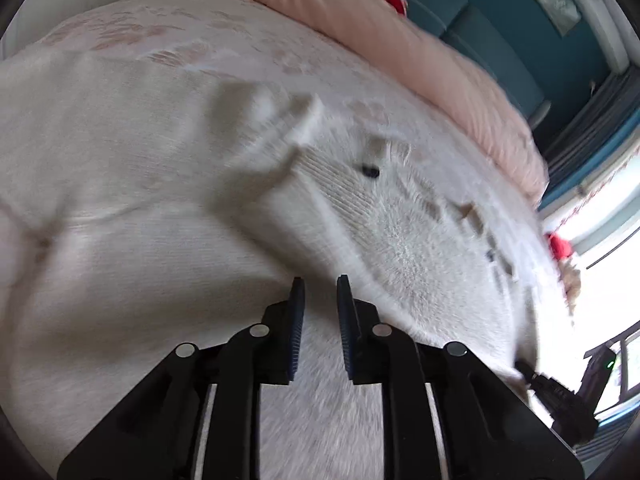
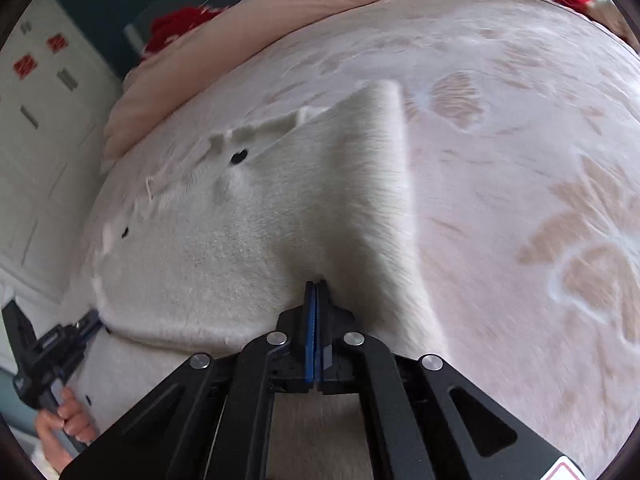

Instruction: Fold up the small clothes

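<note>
1. Where it is: the white fuzzy cardigan (image 2: pixel 240 240) lies spread on the bed (image 2: pixel 520 140), on the patterned bedspread and toward its near edge. Dark buttons show along the placket. A pink duvet (image 2: pixel 280 20) is bunched along the far edge.
2. Right gripper (image 2: pixel 316 288): jaws pressed together on a pinch of cardigan fabric. The cloth rises from the pinch into a tented ridge running away toward the far side of the bed.
3. Left gripper (image 1: pixel 320 284): jaws apart, nothing between them, hovering just above the knit near the cardigan's hem side. In the right wrist view it sits at the near left edge of the garment, with the person's hand (image 2: pixel 64 420) on its handle.
4. Risk: with a single-point grip on a soft, heavy knit, the pull will likely bunch the fabric rather than carry a clean edge over, so the fold lands skewed.
5. Risk: the pinch looks shallow, right at the fingertips. Fuzzy pile is slippery, so it could slide out mid-lift.
6. Risk: the left side is unanchored, so the whole garment may drag across the bedspread instead of folding.
7. Risk: motion blur in both views suggests fast movement, which leaves less margin for a precise left grasp.
8. Pose: both grippers point forward and down over the near edge, right low at the cloth, left slightly above it.
</note>
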Available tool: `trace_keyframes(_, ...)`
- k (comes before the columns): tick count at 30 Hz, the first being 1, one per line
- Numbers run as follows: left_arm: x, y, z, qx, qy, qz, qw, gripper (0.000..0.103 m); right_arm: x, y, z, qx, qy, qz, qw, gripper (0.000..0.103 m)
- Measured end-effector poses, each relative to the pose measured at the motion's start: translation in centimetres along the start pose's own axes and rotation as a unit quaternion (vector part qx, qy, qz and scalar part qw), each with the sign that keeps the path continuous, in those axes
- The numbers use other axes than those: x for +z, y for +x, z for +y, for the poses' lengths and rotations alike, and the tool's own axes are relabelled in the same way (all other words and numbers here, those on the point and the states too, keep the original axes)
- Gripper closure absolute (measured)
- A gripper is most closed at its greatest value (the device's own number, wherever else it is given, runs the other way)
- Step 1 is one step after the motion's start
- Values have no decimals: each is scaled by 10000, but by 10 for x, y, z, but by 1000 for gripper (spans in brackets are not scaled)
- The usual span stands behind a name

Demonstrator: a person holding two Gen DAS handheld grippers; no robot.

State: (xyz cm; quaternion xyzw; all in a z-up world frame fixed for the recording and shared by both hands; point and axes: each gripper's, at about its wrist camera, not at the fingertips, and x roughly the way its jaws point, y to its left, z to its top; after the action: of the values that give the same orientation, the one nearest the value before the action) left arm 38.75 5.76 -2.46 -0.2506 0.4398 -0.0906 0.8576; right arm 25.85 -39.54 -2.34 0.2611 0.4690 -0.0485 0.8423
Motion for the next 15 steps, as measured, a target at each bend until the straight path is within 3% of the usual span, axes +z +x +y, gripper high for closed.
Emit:
trace_keyframes(1, 3, -17, 13, -119, -90, -123, 9998, 79, -6, -13, 4, -56, -154, -64, 9998, 91)
trace_keyframes(3, 10, -46, 42, 14, -298, -373, 9989, 54, -23, -33, 15, -94, -531, -80, 9985, 90)
trace_keyframes(6, 33, -94, 110, 550, -861, -883, 9908, 45, -68, -61, 20, -79, -899, 58, 9959, 87)
trace_keyframes(9, 60, -132, 189, 1154, -1611, -1243, 9722, 45, -114, -69, 30, -33, -1078, 179, 9940, 83)
trace_keyframes(11, 78, -149, 235, 1453, -1988, -1397, 9591, 45, -136, -68, 36, -97, -1207, 209, 9924, 70)
trace_keyframes(12, 89, -156, 261, 1729, -2233, -1444, 9484, 45, -147, -68, 42, -154, -1270, 163, 9916, 66)
trace_keyframes(15, 104, -167, 315, 1951, -2891, -1568, 9240, 45, -169, -63, 54, -469, -1573, 8, 9864, 55)
